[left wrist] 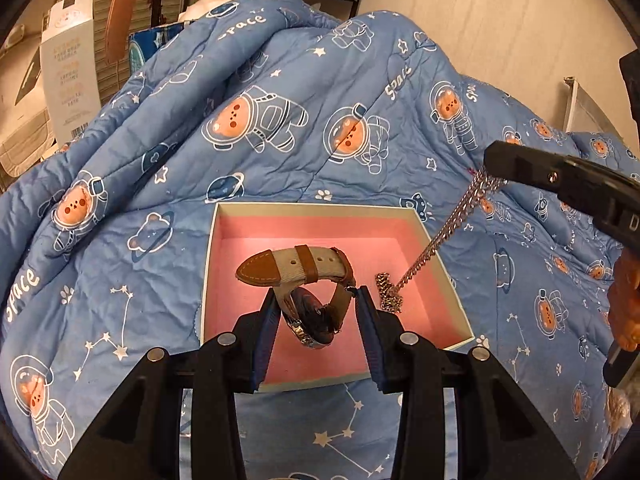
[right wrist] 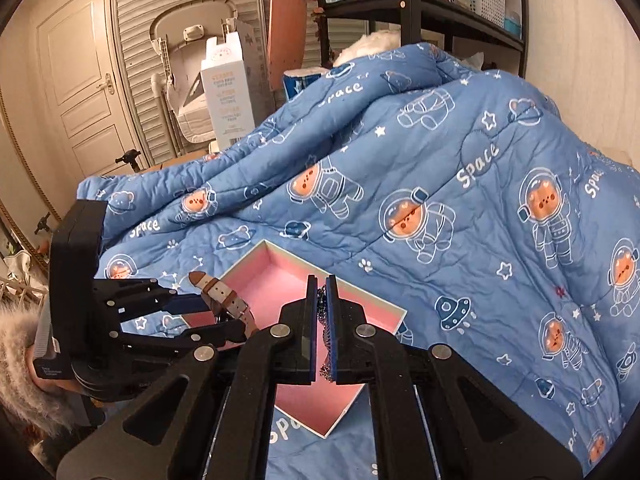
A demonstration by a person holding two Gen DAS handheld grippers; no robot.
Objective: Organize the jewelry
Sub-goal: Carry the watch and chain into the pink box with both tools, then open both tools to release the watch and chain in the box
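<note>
A white box with pink lining (left wrist: 304,236) sits on the blue quilt; it also shows in the right wrist view (right wrist: 280,280). My left gripper (left wrist: 316,300) holds a watch (left wrist: 308,280) with a beige and brown strap between its fingers, just above the box floor; the watch also shows in the right wrist view (right wrist: 226,300). My right gripper (right wrist: 319,284) is shut on a silver chain (left wrist: 436,240). The chain hangs from the right gripper (left wrist: 492,168) down into the box, its lower end piled on the pink lining at the right.
A blue quilt with space bears (left wrist: 280,128) covers the bed and rises in a mound behind the box. A black shelf (right wrist: 420,4), a white carton (right wrist: 228,92) and a door (right wrist: 80,80) stand beyond it.
</note>
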